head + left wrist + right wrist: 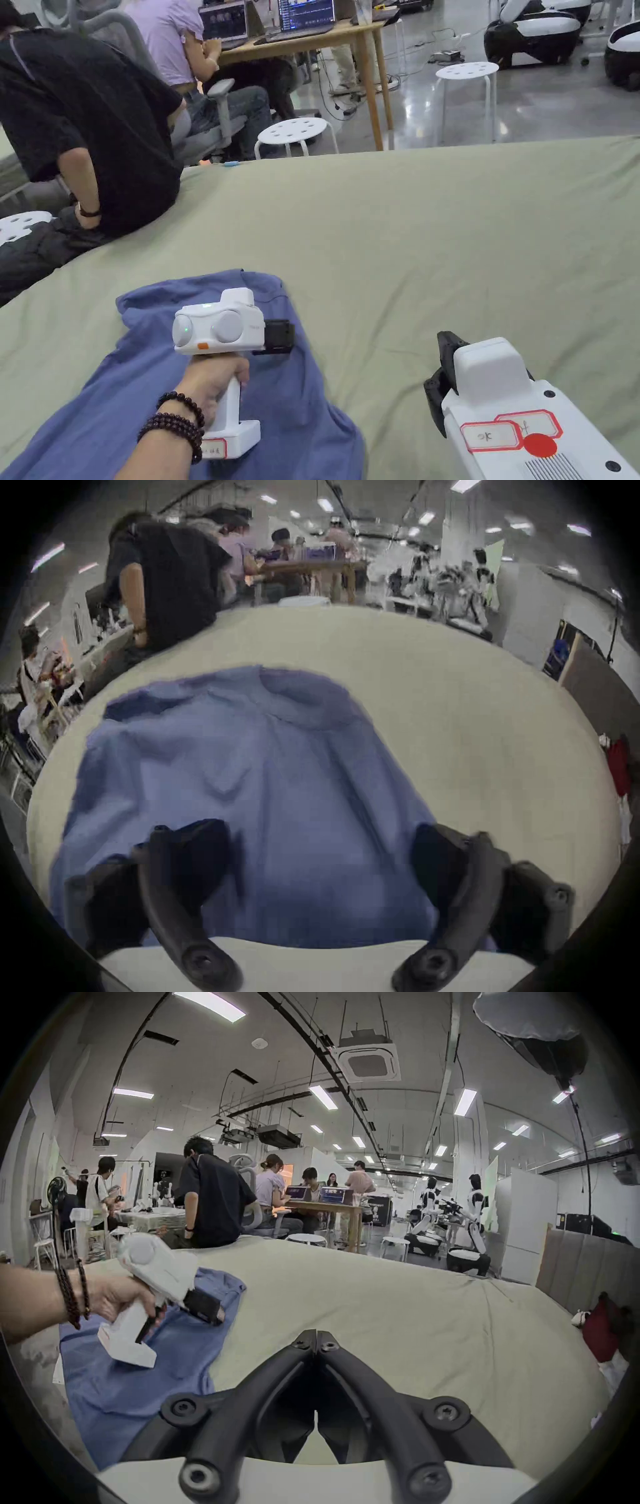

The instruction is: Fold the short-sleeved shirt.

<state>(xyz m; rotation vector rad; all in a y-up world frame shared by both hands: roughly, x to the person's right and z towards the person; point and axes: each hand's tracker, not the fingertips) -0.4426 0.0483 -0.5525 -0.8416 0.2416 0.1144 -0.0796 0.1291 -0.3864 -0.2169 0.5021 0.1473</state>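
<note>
While hovering over the blue shirt (249, 791) at lower centre, left gripper (322, 854) gapes wide, gripping nothing. Right gripper (316, 1338), lower centre, jaws closed together, empty, above green sheet (398, 1321).

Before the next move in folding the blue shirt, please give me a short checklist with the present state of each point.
1. Left gripper open above the blue shirt: ok.
2. Right gripper free: ok, shut on nothing, over the green cover.
3. Shirt lying flat: not ok, wrinkled and bunched.
4. Shirt gripped: not ok, neither gripper holds it.
5. Sleeves located: cannot tell.
</note>
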